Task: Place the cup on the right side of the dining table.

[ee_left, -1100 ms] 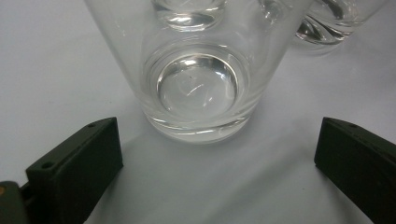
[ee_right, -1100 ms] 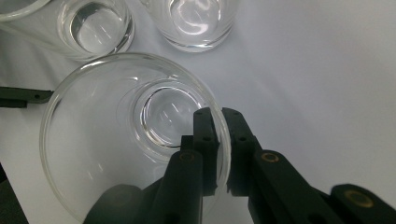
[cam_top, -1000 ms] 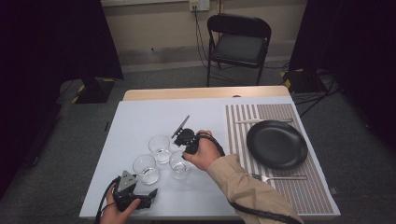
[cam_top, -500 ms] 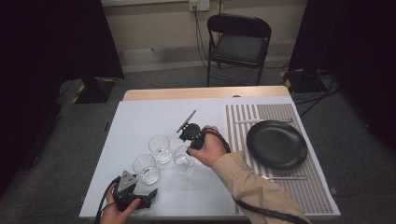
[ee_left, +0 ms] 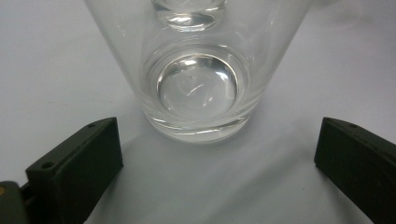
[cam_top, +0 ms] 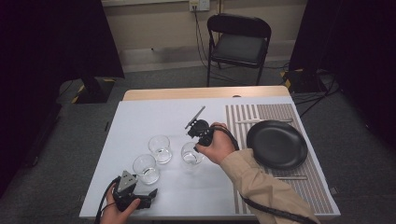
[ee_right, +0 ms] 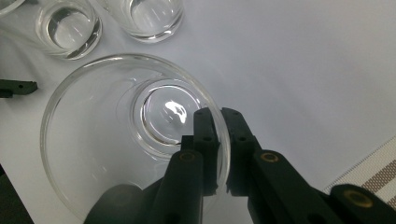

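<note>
Clear glass tumbler (ee_right: 135, 135), mid-table (cam_top: 140, 112) left of the striped placemat (cam_top: 280, 114): rigid, slick, breakable, probably light. Right claw (ee_right: 219, 140) pinches its rim wall, one jaw inside, one outside. Left claw (ee_left: 210, 163) gapes before another tumbler (ee_left: 198, 70).

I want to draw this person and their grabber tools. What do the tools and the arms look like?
Both grippers are black. The left gripper has a grey three-cornered plate on top and a black cable trailing from it. The right gripper has flat black fingers with small screw holes and brass-coloured bolts. The right arm wears a tan sleeve.
</note>
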Tool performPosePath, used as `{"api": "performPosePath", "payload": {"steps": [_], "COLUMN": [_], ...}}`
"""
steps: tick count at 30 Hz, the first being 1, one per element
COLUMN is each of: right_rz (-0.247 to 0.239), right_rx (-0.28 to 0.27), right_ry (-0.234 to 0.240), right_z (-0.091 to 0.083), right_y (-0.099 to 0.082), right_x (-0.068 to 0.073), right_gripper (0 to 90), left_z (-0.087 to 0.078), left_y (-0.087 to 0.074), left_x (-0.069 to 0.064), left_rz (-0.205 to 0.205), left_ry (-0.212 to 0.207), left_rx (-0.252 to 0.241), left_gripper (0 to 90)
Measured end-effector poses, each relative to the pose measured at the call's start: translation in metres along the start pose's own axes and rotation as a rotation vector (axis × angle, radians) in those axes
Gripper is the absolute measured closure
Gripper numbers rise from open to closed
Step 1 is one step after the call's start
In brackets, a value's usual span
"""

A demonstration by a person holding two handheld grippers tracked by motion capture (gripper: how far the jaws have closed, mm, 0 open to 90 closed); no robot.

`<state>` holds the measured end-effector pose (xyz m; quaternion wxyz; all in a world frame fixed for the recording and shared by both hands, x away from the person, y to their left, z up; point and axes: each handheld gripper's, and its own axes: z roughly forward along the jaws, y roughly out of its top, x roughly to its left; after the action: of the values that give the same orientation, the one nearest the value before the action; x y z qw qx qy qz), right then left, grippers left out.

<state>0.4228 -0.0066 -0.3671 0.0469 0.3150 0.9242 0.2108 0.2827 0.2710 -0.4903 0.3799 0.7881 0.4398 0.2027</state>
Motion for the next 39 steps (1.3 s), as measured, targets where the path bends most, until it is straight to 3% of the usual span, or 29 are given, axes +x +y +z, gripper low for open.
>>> {"api": "performPosePath", "payload": {"steps": [26, 39], "right_rz": [0.053, 0.109], "right_rx": [-0.009, -0.013], "right_ry": [-0.054, -0.075], "right_z": [-0.017, -0.024], "right_y": [-0.010, -0.022], "right_x": [-0.027, -0.046], "right_gripper": [85.9, 85.9], "left_z": [0.000, 0.000], "left_y": [0.000, 0.000], "left_x": [0.000, 0.000], "left_rz": [0.000, 0.001], "left_ry": [0.001, 0.001], "left_rx": [-0.001, 0.000], "left_gripper": [0.0, 0.1]}}
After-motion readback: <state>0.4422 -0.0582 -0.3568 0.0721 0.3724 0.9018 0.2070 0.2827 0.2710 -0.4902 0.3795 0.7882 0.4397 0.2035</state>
